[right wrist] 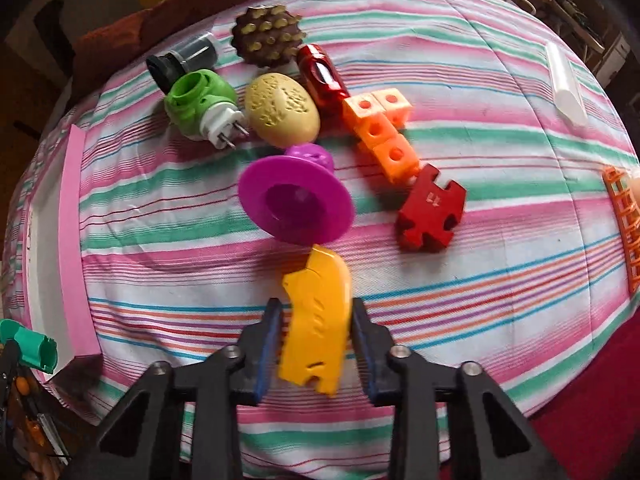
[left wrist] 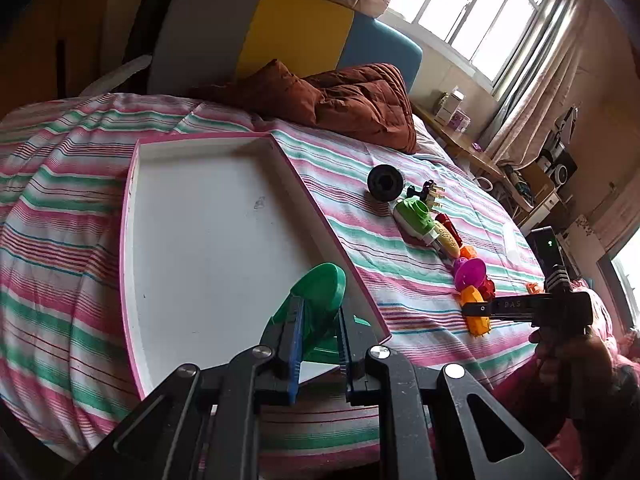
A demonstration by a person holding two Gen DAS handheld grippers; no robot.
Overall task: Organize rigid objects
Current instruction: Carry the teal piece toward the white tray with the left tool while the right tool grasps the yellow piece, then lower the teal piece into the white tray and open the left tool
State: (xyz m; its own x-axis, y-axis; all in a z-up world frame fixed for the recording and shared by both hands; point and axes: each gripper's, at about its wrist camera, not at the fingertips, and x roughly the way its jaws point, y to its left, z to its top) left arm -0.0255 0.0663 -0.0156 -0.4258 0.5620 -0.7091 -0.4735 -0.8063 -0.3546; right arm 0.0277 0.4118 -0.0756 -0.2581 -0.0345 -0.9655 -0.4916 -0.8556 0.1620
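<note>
Clamped between the blue-padded fingers of the right gripper (right wrist: 316,320): a flat yellow plastic puzzle-shaped piece (right wrist: 318,320), lying lengthwise on the pink, green and white striped bedspread (right wrist: 480,280), jaws drawn in against both its long edges. Just beyond its far tip, a magenta plastic funnel-like disc (right wrist: 296,200), tilted on its stem. To the right of that, a red interlocking plastic block (right wrist: 432,214), with a bent chain of orange plastic cubes with round holes (right wrist: 380,128) running away from it. Farther back, a beige textured egg-shaped piece (right wrist: 282,110), a green and white plug-in device with two metal prongs (right wrist: 200,110), a translucent red plastic piece (right wrist: 322,74), a brown studded disc (right wrist: 266,36) and a dark cylinder (right wrist: 184,60). Off to the right, well apart, a white tube (right wrist: 566,84) and an orange lattice piece (right wrist: 624,220) at the frame edge.

Held closed in the left gripper (left wrist: 318,320): a green plastic disc-topped piece (left wrist: 320,288), gripped by its stem above the near corner of a shallow white tray with a pink rim (left wrist: 132,216), which lies bare on the bedspread left of the toys. Behind the tray, a rust-brown quilted duvet (left wrist: 360,100) bunched against a grey, yellow and blue headboard (left wrist: 296,28), with a bright window (left wrist: 480,8) beyond.
</note>
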